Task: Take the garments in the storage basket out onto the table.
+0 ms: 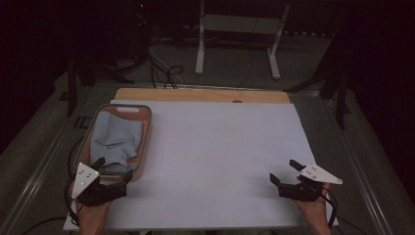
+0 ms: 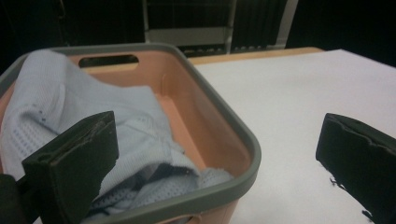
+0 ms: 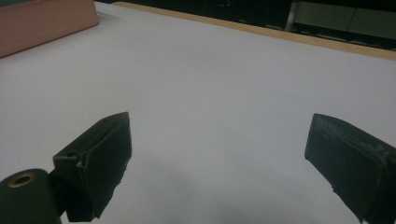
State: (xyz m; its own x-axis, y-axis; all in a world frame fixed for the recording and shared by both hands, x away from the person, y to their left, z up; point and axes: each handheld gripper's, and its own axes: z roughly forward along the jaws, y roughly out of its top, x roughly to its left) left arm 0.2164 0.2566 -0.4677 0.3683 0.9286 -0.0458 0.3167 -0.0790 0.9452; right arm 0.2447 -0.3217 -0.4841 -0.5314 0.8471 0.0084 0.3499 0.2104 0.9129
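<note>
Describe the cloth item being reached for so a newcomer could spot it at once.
On the white tabletop, look to the near left corner for the peach plastic basket with a grey rim. The crumpled pale blue knit garment fills it, the sole fabric item around.

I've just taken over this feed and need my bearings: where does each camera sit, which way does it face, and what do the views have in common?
High view: above the person's side, facing forward and down on the white table; both hands, the left gripper and right gripper show.
Left gripper view: rides the left gripper, looks between its open jaws at the basket holding the light blue cloth.
Right gripper view: rides the right gripper, open jaws over bare table, basket wall at upper left.
Shared: basket and white table appear in all three.
</note>
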